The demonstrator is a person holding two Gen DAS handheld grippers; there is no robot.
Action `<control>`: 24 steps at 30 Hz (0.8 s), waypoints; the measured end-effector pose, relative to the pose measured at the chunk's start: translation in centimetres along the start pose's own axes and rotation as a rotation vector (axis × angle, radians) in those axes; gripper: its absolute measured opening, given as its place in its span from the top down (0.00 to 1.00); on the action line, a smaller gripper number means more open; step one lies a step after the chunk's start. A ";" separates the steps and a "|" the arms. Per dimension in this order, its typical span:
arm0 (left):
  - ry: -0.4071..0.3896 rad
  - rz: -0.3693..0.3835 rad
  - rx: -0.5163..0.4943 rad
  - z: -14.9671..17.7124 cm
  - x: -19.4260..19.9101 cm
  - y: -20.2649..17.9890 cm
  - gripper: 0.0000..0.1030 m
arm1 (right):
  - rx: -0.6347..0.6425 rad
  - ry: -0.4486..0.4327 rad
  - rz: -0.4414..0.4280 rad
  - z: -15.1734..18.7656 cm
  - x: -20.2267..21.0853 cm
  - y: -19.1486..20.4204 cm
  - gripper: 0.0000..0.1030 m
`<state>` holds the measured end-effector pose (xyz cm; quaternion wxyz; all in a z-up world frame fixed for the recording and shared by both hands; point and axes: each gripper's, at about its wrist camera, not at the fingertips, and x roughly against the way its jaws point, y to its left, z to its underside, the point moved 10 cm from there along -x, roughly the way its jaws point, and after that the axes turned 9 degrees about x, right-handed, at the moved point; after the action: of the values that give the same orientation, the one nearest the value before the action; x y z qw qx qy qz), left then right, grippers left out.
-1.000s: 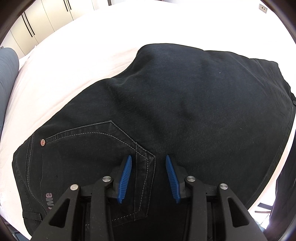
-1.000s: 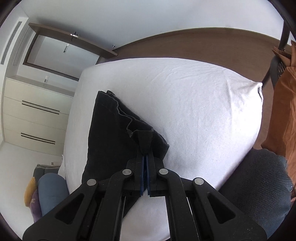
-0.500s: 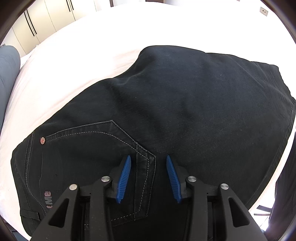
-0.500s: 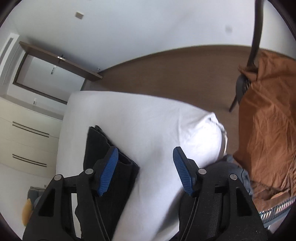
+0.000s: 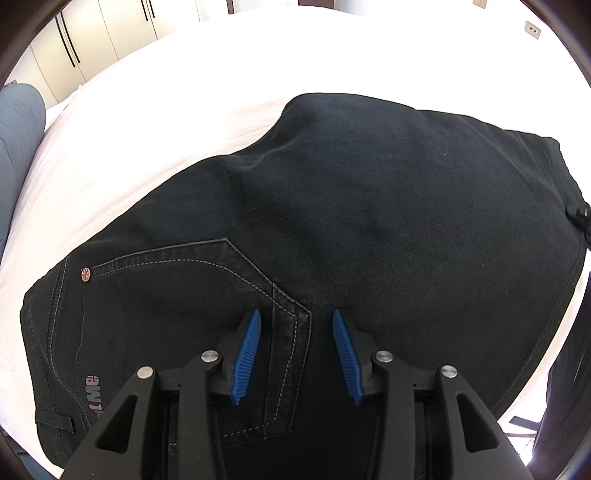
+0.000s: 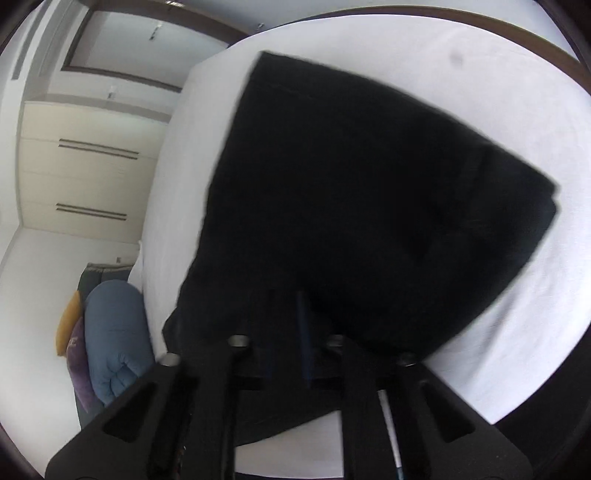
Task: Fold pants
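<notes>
Pants (image 5: 369,221): black jeans lying folded on the white bed (image 5: 184,92); waist end toward the lower left of the left wrist view, back pocket (image 5: 207,295) with pale stitching facing up, copper rivet (image 5: 85,274) at its corner.
Pants, right wrist view (image 6: 369,184): showing as a dark, blurred slab on the sheet; folded edge running toward the far end of the bed.
Left gripper (image 5: 295,354): hovering above the pocket corner, pointing steeply down; blue pads (image 5: 246,360) standing apart, nothing pinched between them; whether the tips are touching the cloth, cannot tell.
Right gripper (image 6: 304,332): jaws drawn together, one dark blue strip showing between the black fingers; sitting at the near edge of the pants; frame blurred, so cannot tell if cloth is caught in it.
Surroundings: cream wardrobe doors (image 6: 85,177) beyond the bed; blue bundle (image 6: 114,332) with yellow and purple cushions on the floor side; wall socket (image 5: 532,28) at the upper right.
</notes>
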<state>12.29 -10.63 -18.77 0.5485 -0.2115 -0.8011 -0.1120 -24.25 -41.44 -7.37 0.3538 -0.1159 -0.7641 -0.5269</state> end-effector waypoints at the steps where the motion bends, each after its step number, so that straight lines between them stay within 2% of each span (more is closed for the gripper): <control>1: -0.004 0.005 0.006 0.0 0.0 0.1 0.57 | -0.023 -0.032 -0.021 -0.3 0.9 -1.1 1.00; 6: -0.046 0.037 0.048 0.3 0.8 1.0 0.53 | -0.051 -0.187 0.053 -2.7 6.5 -4.6 1.00; 7: -0.051 0.047 0.059 0.4 1.0 1.1 0.51 | -0.037 -0.221 0.102 -3.2 7.7 -4.4 1.00; 8: -0.058 0.056 0.070 0.6 1.2 1.2 0.48 | -0.015 -0.248 0.189 -3.4 9.0 -4.2 1.00; 9: -0.071 0.070 0.086 0.8 1.6 1.3 0.48 | 0.009 -0.280 0.312 -3.8 10.3 -4.0 0.97; 10: -0.079 0.083 0.097 0.9 1.8 1.3 0.48 | 0.020 -0.309 0.332 -4.2 11.0 -2.9 0.93; 11: -0.086 0.096 0.105 1.0 2.1 1.3 0.48 | 0.034 -0.311 0.279 -4.5 10.9 -1.3 0.93; 12: -0.096 0.107 0.114 1.1 2.3 1.4 0.48 | 0.072 -0.285 0.211 -4.6 9.8 1.4 0.93; 14: -0.112 0.119 0.138 1.3 2.5 1.8 0.48 | 0.182 -0.175 0.102 -3.3 5.9 7.7 0.93; 16: -0.123 0.121 0.169 1.3 2.5 2.8 0.48 | 0.322 -0.022 -0.052 -0.1 0.1 15.8 0.93; 19: -0.138 0.122 0.212 1.7 2.9 4.2 0.48 | 0.475 0.204 -0.234 6.2 -8.6 26.0 0.93; 22: -0.147 0.121 0.244 2.6 3.1 5.8 0.48 | 0.499 0.419 -0.341 11.9 -17.1 32.4 0.93; 24: -0.147 0.135 0.267 3.6 3.6 5.4 0.49 | 0.505 0.505 -0.336 15.6 -21.4 34.6 0.93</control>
<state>10.69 -3.61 -17.02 0.5180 -0.1978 -0.8308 0.0481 3.72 -8.98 0.42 0.4571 0.2347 -0.7668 -0.3847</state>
